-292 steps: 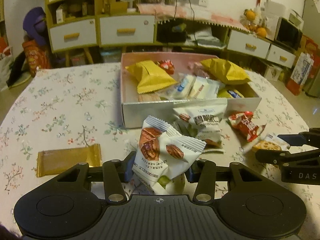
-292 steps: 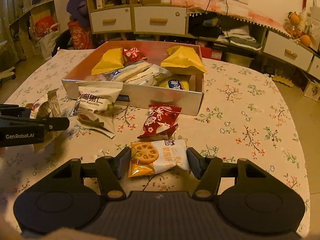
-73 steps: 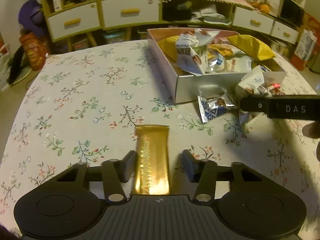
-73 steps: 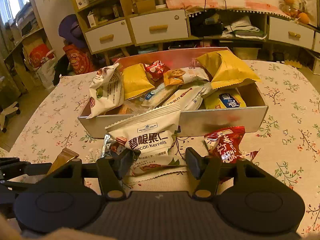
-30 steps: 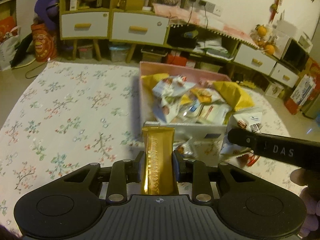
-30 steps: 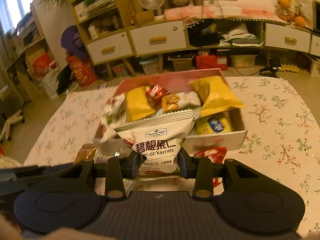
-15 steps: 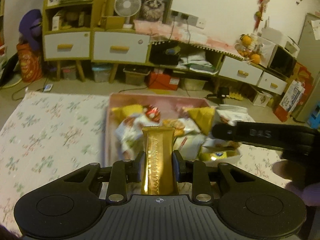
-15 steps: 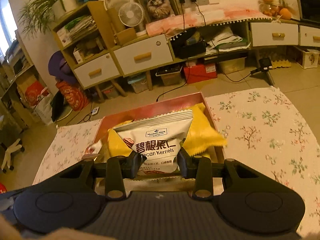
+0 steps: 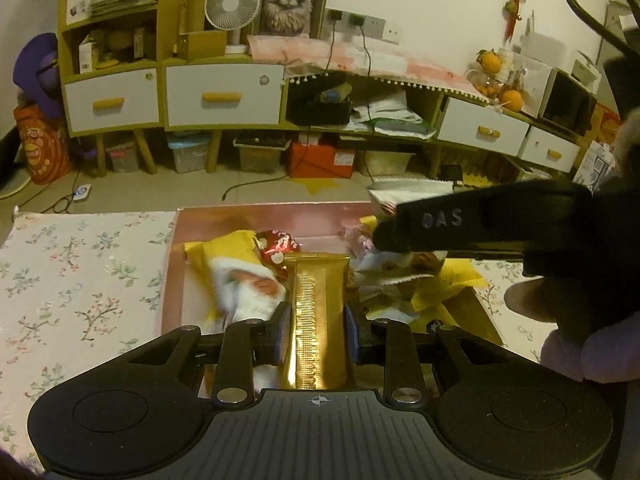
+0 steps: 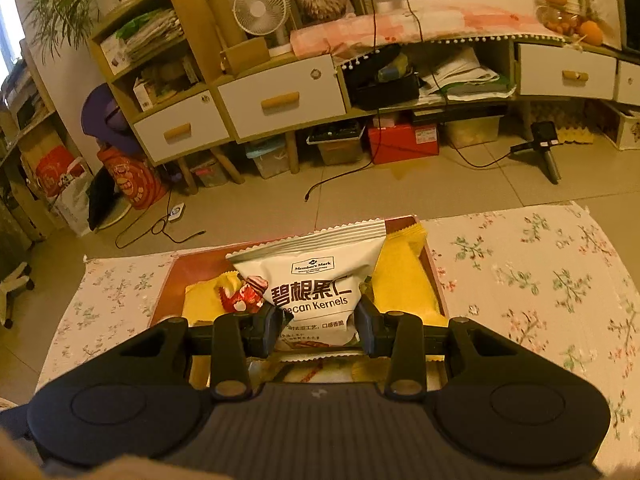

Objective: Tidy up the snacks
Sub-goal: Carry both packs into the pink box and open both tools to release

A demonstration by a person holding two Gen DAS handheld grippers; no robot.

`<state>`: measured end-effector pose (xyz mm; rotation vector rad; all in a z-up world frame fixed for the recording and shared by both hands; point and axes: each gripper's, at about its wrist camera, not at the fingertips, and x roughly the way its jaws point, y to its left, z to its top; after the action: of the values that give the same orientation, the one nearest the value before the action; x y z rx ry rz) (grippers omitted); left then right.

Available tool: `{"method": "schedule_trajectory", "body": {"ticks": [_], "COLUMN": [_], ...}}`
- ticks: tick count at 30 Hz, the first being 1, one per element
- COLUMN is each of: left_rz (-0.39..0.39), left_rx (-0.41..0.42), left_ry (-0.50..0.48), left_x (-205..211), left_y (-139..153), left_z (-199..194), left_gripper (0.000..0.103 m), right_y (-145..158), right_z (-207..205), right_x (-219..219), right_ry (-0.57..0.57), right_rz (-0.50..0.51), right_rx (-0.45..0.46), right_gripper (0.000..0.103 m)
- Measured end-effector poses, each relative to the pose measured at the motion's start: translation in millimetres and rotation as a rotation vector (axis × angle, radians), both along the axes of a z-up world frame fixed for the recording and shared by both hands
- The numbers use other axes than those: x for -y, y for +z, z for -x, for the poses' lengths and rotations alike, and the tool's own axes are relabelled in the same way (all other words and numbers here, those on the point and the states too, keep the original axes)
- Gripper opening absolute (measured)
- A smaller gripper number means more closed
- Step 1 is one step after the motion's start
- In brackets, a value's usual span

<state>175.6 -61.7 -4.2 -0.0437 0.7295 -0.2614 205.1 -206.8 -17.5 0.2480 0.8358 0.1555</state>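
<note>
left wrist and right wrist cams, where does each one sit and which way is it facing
Left wrist view: sits on the left tool, looking forward and down over its fingers at the gold packet it grips, above the pink box; the right tool and a gloved hand cross in.
Right wrist view: sits on the right tool, looking forward and down at its pecan kernels bag; only its own fingers show.
Shared: the pink box, yellow bags, red snack, floral tablecloth, cabinets.

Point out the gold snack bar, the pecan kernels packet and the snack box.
gold snack bar [image 9: 319,300], left wrist view, ribbed middle seam.
pecan kernels packet [image 10: 316,276], right wrist view, printed white front.
snack box [image 9: 256,224], left wrist view, bare pink far wall.
</note>
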Motion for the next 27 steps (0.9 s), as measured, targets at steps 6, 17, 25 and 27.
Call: {"method": "schedule_trajectory", "body": {"ticks": [6,17,25,27], "left_rz": [-0.002,0.032,0.033,0.041], "left_rx": [-0.012,-0.027,-0.027,-0.025], "left_ry": [0.003,-0.035,-0.045,-0.049], "left_x": [1,-4,-6,-6], "left_y": [-8,-12,-5,-3], "left_z": [-8,-11,0,4], "left_gripper": [0.026,0.031,0.048,0.053], "right_y": [-2,3,13,16], "right_z": [-6,-6,1,5], "right_x": [-6,1,2,2], "right_ry": [0.014,-0.016,-0.022,-0.024], "right_rz": [0.023,-0.007,-0.007,-0.006], "right_rx": [-0.016,-0.008,0.006,0.011], "right_gripper": [0.037,0.062,0.074,0.077]}}
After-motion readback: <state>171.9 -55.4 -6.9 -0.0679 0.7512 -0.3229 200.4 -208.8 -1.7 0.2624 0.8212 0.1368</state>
